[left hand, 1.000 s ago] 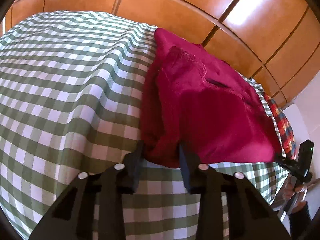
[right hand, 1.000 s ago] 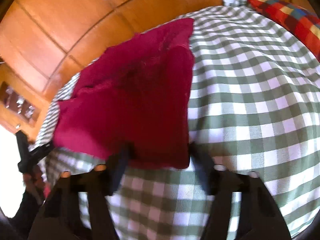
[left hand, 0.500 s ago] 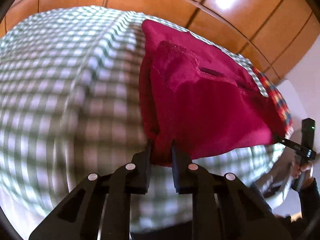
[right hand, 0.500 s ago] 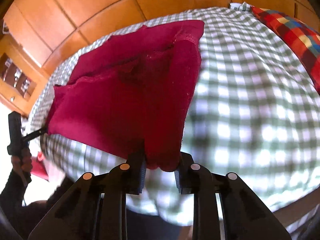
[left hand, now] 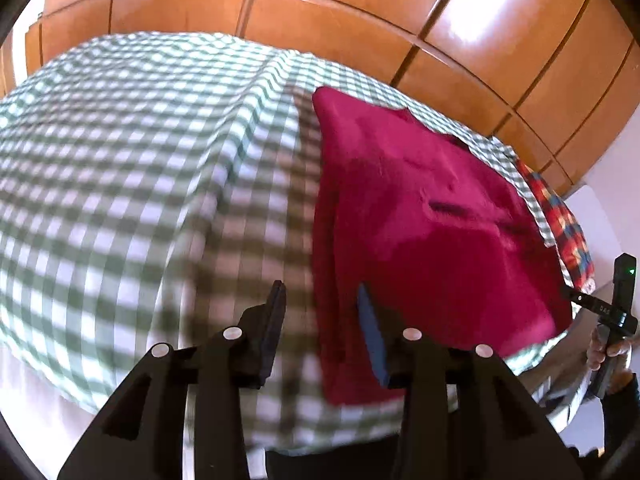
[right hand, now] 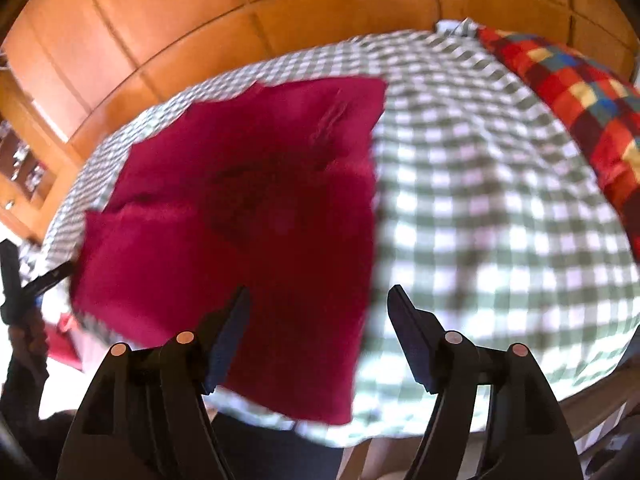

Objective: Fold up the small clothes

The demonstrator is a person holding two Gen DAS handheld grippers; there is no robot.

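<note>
A dark red garment point(left hand: 432, 216) lies spread on the green-and-white checked tablecloth point(left hand: 120, 168), its near edge hanging over the table's front. It also shows in the right wrist view point(right hand: 248, 216). My left gripper point(left hand: 320, 320) is open and empty, raised above the garment's near left corner. My right gripper point(right hand: 318, 320) is open and empty, raised above the garment's near right corner. The right gripper also shows at the far right of the left wrist view point(left hand: 616, 308). The left gripper shows at the left edge of the right wrist view point(right hand: 24, 280).
A red multicoloured checked cloth point(right hand: 576, 92) lies at the table's right side and also shows in the left wrist view point(left hand: 560, 216). Orange wooden panelling point(left hand: 360, 12) stands behind the table. A wooden shelf with small items point(right hand: 20, 168) is at the far left.
Both grippers let go of the garment's near corners, opened wide and pulled back and up. The garment dropped flat, with its near edge draped over the table front.
</note>
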